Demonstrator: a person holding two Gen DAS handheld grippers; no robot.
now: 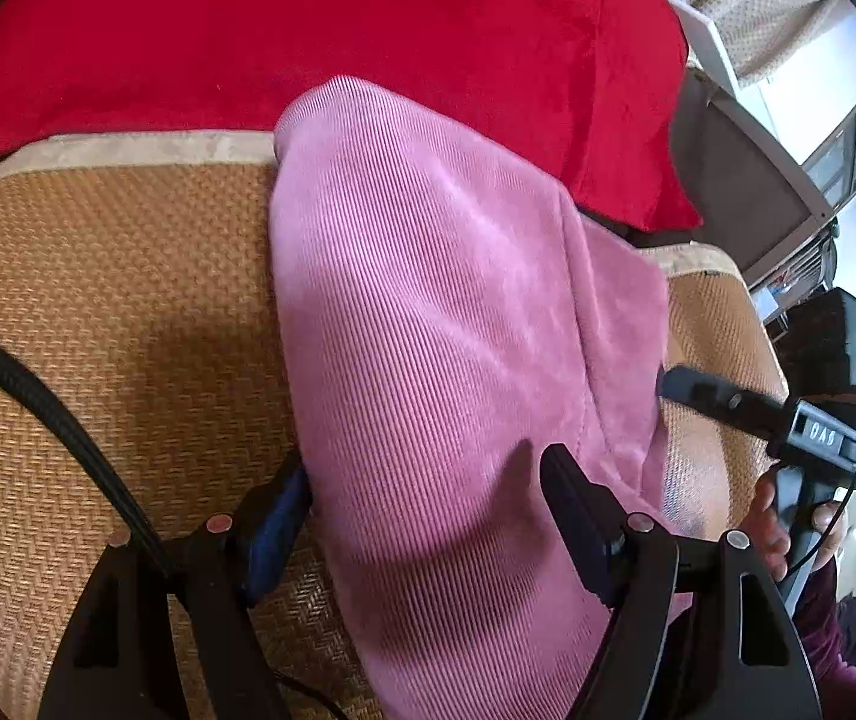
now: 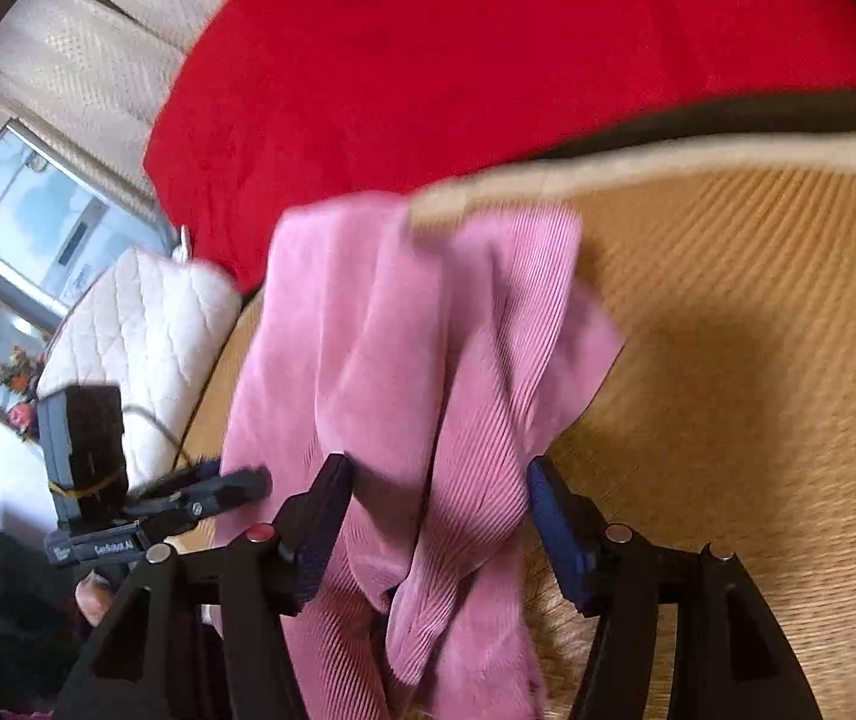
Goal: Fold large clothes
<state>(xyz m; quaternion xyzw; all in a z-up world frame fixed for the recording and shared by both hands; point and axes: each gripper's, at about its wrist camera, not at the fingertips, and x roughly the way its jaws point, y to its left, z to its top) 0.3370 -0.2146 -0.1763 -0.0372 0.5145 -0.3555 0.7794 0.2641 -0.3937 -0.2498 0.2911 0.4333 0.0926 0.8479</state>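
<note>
Woven mat (image 1: 98, 276) w/ a pale cloth border is the biggest surface; it carries everything. Red blanket (image 1: 320, 30) lies past the mat's far edge, covering the whole back. Open mat on the left in the left wrist view, and on the right in the right wrist view; both stretches bare.

Pink ribbed garment (image 1: 440, 312) lies down the middle of the mat. Its far end overlaps the border and touches the red blanket. Long left edge runs fairly straight; right side shows a folded-over flap edge w/ a narrow mat strip beyond. In the right wrist view the cloth (image 2: 428, 360) is bunched in lengthwise folds, its far right corner loose on the mat.

Left claw (image 1: 428, 516): jaws wide apart, straddling the near part of the garment; left pad right at the cloth edge, right pad above the cloth, no pinch seen. Right claw (image 2: 434, 516): jaws apart, folds hanging between them, pads not pressing on them; picture blurred. A hand (image 1: 776, 516) holds its handle at the mat's right edge.

White quilted cushion (image 2: 134, 330) sits off the mat's left side.
</note>
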